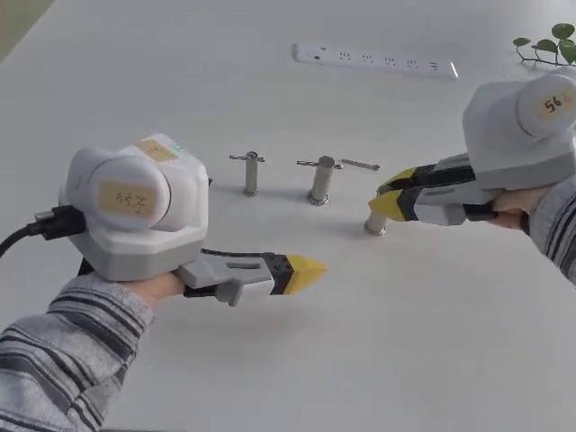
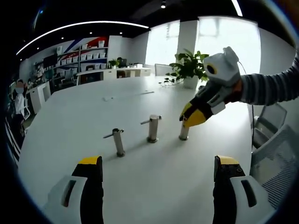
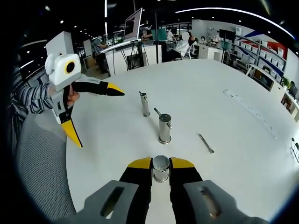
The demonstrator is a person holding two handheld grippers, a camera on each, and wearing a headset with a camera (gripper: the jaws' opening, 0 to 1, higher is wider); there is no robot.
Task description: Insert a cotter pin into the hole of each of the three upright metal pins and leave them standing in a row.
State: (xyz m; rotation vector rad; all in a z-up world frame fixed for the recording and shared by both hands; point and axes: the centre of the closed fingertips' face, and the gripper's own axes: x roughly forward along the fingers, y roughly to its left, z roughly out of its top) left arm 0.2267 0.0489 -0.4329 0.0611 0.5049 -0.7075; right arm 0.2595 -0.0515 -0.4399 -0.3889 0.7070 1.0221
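So the right gripper [image 3: 160, 163] is pinching the nearest upright silver metal pin [image 3: 160, 170], the left gripper [image 2: 158, 161] is spread wide, and 1 thin silver cotter pin [image 3: 205, 143] lies loose nearby.

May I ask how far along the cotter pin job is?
Done: the leftmost upright steel pin and middle steel pin hold cotter pins. In hand: the right gripper clamps the bare third steel pin; the left gripper is open. Left: the loose thin cotter pin on the white table goes in.
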